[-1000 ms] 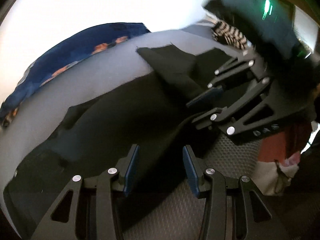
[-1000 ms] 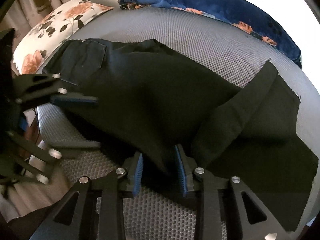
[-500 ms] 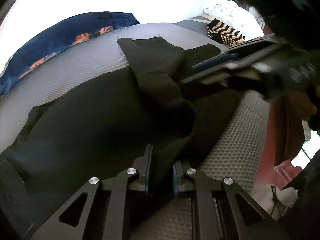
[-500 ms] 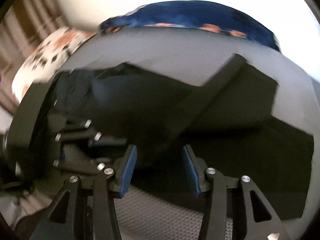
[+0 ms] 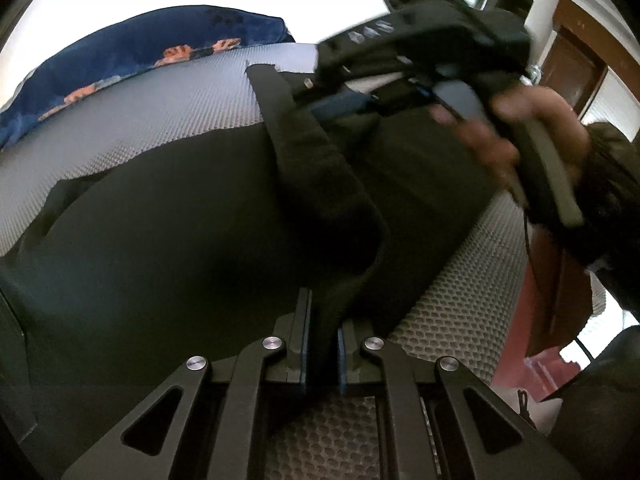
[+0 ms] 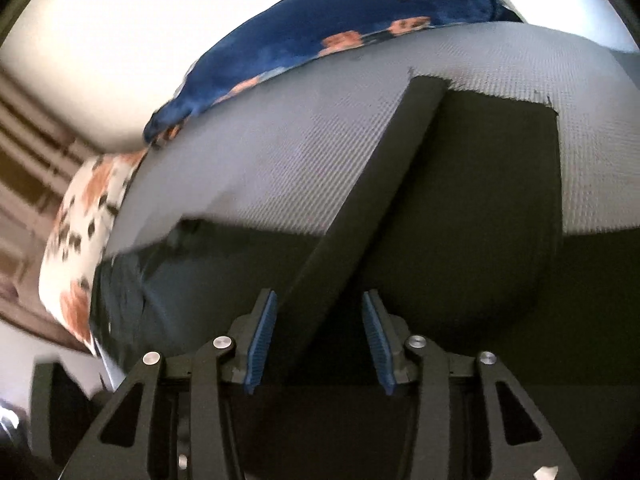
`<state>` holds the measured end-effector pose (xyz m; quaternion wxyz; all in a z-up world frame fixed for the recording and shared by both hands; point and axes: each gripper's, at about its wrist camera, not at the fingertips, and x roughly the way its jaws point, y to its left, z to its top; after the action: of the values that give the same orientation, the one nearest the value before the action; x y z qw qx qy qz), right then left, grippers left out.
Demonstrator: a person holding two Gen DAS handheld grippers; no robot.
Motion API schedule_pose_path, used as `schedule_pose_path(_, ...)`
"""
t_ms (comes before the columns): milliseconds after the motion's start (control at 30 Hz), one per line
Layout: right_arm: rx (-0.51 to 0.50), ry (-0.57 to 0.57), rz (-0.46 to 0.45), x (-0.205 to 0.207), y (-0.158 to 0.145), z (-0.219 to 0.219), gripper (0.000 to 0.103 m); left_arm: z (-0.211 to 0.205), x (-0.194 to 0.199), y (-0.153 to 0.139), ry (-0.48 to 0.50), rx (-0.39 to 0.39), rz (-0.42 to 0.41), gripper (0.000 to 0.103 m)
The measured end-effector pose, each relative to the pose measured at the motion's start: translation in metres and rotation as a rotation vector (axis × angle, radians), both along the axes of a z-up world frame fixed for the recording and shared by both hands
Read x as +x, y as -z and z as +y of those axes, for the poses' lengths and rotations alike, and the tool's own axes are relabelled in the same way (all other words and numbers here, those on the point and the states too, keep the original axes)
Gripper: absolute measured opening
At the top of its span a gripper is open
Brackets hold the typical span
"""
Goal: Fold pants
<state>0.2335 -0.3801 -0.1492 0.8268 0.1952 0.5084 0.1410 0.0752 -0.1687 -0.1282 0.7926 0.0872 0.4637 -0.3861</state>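
Black pants (image 5: 192,232) lie spread on a grey mesh bed surface (image 5: 168,112). My left gripper (image 5: 322,344) is shut on a fold of the pants' near edge. The right gripper, held in a hand, shows in the left wrist view (image 5: 344,106) hovering over the far leg. In the right wrist view my right gripper (image 6: 318,340) is open, its blue pads either side of a raised ridge of the pants (image 6: 460,208). The leg hem (image 6: 496,96) lies flat on the far mesh.
A dark blue floral blanket (image 6: 320,36) lies along the far edge of the bed, also in the left wrist view (image 5: 132,52). A white floral pillow (image 6: 84,216) sits at the left. The bed's edge (image 5: 460,292) runs at right, with a reddish floor beyond.
My left gripper has closed on the pants' edge. My right gripper let go, opened wider and moved along the pants toward the leg end.
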Motion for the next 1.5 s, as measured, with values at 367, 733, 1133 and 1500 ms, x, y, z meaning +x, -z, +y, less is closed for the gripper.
schedule_pose_path(367, 0.074, 0.160, 0.038, 0.101, 0.020, -0.050, 0.028, 0.005, 0.007, 0.005, -0.042, -0.040, 0.061, 0.010)
schedule_pose_path(733, 0.113, 0.242, 0.052, 0.159, 0.026, -0.068, 0.011, 0.006, 0.011, 0.006, -0.056, -0.053, 0.081, 0.010)
schedule_pose_path(1133, -0.088, 0.348, -0.070, 0.074, -0.053, -0.132, 0.003, 0.006, 0.008, 0.004, -0.067, -0.047, 0.067, 0.010)
schedule_pose_path(1500, -0.150, 0.648, 0.050, -0.130, -0.023, -0.231, 0.003, -0.010, -0.002, -0.004, 0.054, 0.019, -0.041, 0.011)
